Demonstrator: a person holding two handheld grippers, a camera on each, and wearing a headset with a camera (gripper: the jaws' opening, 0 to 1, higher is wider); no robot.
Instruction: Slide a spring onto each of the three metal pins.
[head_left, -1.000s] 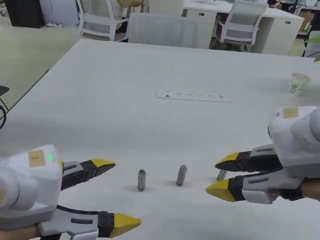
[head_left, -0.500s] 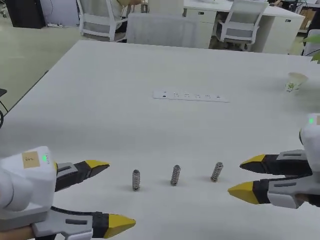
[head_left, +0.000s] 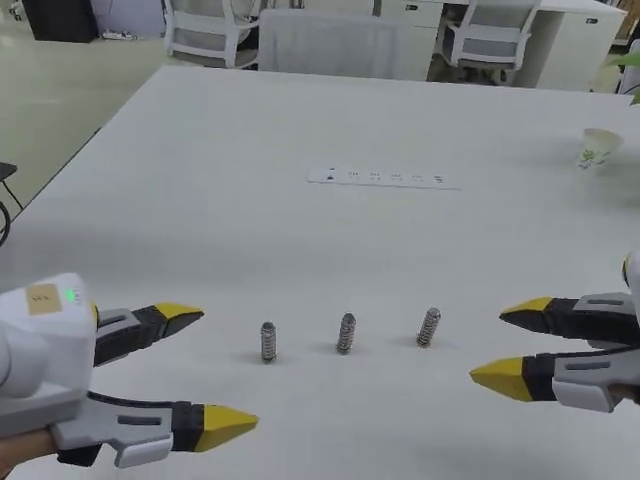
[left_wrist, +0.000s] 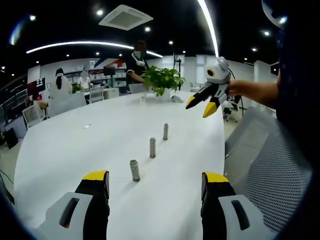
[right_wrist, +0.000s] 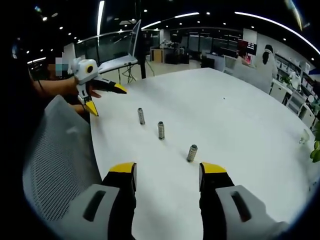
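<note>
White tabletop (head_left: 300, 240) in a bright open-plan office, with grey mesh chairs (head_left: 320, 45) at its far edge. Three small coiled metal springs stand upright in a row on the near part of the tabletop. In the head view they are the left spring (head_left: 268, 341), the middle spring (head_left: 346, 333) and the right spring (head_left: 429, 327), evenly spaced and not touching. Each seems to sit over a pin, though the coils hide whatever is inside them.

The left gripper (head_left: 215, 368) hangs just above the tabletop beside the left spring, at the outer end of the row. Its yellow-tipped black fingers (head_left: 225, 425) are spread wide apart and hold nothing. The right gripper (head_left: 495, 345) hangs beside the right spring at the other end of the row. Its fingers (head_left: 500, 375) are also spread apart and empty. Both grippers point inward toward the row, and neither touches a spring.

Farther back, a white power strip (head_left: 383, 178) lies flat near the middle of the tabletop. A paper cup (head_left: 597, 147) stands toward the far right.
</note>
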